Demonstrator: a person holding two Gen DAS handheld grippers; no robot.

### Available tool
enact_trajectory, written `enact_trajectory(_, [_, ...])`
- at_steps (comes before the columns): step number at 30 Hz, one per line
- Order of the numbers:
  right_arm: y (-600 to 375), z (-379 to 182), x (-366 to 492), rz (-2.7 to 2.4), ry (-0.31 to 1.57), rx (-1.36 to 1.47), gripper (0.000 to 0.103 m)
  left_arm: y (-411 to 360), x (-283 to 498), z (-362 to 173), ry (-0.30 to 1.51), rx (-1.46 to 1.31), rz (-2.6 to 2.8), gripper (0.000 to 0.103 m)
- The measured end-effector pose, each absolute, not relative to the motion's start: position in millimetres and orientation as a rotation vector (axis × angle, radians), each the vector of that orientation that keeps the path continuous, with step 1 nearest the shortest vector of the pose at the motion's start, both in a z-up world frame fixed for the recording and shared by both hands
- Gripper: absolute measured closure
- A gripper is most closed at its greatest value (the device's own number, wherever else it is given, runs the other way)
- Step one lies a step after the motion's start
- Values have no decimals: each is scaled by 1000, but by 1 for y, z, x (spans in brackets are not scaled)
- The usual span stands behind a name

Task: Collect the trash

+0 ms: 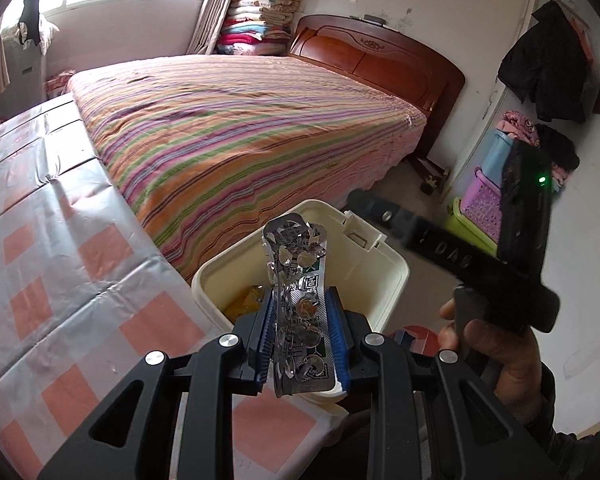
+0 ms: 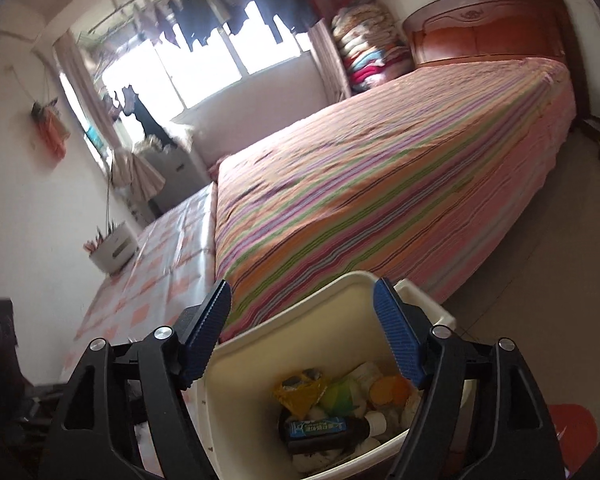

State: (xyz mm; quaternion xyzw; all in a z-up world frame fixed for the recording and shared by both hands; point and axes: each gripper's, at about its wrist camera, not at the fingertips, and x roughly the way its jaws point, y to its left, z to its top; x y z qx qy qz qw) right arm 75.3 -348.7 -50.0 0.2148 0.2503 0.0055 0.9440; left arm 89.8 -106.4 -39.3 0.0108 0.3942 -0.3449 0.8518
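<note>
While the spent blister pack (image 1: 300, 304) stands upright between the blue pads of my left hand-held gripper (image 1: 300, 320), clamped on its long edges, I read it as hanging over the near side of the cream bin (image 1: 383, 276), not quite over the middle. The foil is crumpled and curls at the top, so the hold looks thin; I judge that a light squeeze lets it slide and a hard one buckles it further. If I let go here, it could catch the near rim and tip onto the desk (image 1: 80, 272) with its checked cloth, or drop to the floor beside the bed (image 1: 236, 120). Torn foil may also snag on the ribbed pads and hang there once they part.

My right hand-held gripper (image 2: 301, 312) has its jaws wide apart with nothing between them, and sits low over the bin's mouth. From its own view I see a yellow wrapper (image 2: 298, 392), a dark bottle (image 2: 323, 428) and an orange cap (image 2: 389, 390) lying inside. In the left view its black body (image 1: 479, 268) crosses just beyond the far rim, so I think the two tools could knock together if I push the left one forward carelessly. A bump against the bin wall could shift or tilt the bin, since I cannot tell what it rests on.
</note>
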Motion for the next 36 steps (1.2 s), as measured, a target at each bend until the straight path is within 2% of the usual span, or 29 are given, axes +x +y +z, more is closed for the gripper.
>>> enact_trajectory(4, [-384,-43,58,-60,409,546,25,-131,100,-53,869,40,-729,78])
enact_trajectory(11, [-383,-46,59,-82,401,575,22,-170,111,-75,905,86,-737,75])
enact_trajectory(13, [-381,-45,61,-83,401,573,21,-177,113,-82,924,105,-733,69])
enact_trajectory(14, [-378,-42,57,-83,396,574,21,-179,114,-84,928,113,-722,62])
enact_trajectory(15, [-377,-42,57,-83,395,574,21,-180,115,-86,933,120,-707,49])
enact_trajectory(17, [-372,-42,56,-88,395,566,21,-179,116,-86,924,117,-692,41])
enact_trajectory(22, [-369,-50,57,-79,414,533,19,-161,111,-73,879,93,-652,39])
enact_trajectory(27, [-332,-51,71,-40,450,472,17,-127,102,-49,756,54,-544,37])
enact_trajectory(36, [-288,-58,85,-48,504,344,8,-74,92,-35,620,20,-326,37])
